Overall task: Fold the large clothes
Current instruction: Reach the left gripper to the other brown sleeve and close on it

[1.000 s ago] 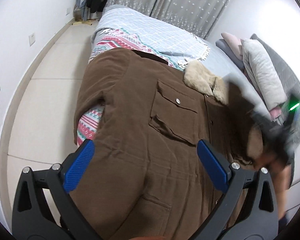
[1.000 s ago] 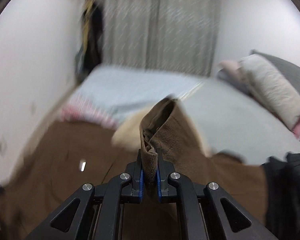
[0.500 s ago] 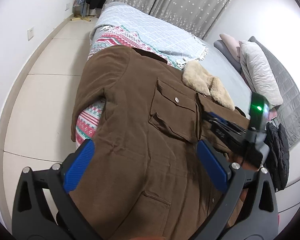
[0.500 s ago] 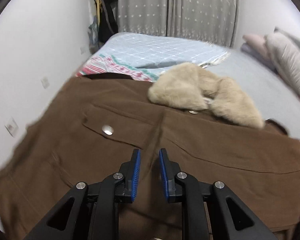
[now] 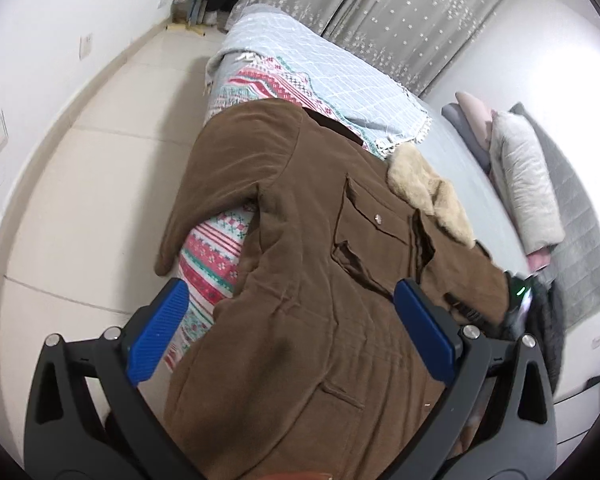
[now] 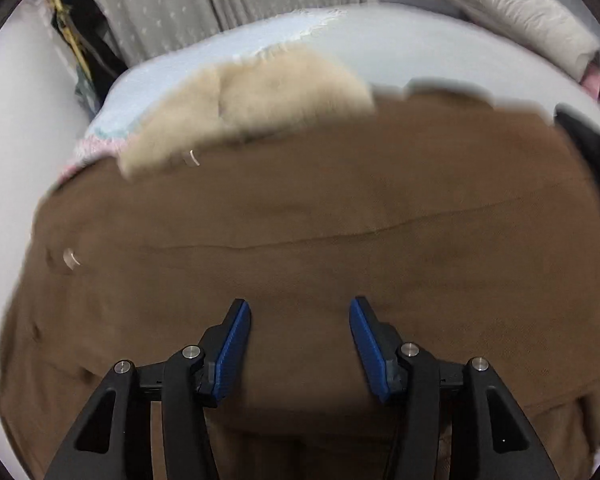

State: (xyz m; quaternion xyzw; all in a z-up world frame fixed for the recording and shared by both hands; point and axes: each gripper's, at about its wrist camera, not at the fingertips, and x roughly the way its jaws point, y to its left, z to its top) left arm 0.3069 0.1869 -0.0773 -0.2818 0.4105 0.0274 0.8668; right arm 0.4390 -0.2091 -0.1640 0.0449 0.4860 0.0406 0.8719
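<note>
A large brown coat [image 5: 300,280] with a beige fur collar [image 5: 428,188] lies spread on the bed, one sleeve [image 5: 204,184] hanging over the bed's left side. My left gripper [image 5: 288,308] hovers above the coat's lower body, wide open with nothing between its blue pads. My right gripper [image 6: 300,312] hangs just over the coat [image 6: 320,232] below the fur collar [image 6: 252,108]; its jaws are opening and nothing is between them. In the left wrist view the right gripper's body [image 5: 516,300] shows at the coat's right edge.
A patterned red and white blanket [image 5: 216,256] and a pale blue checked cover [image 5: 340,76] lie under the coat. Pillows [image 5: 524,184] are stacked at the bed's right end. A dark garment [image 5: 544,320] lies beside the coat's right edge. Tiled floor [image 5: 80,200] runs along the left.
My right gripper carried a fold of brown fabric down onto the coat, let it go and opened its jaws. The left gripper shifted slightly, staying open.
</note>
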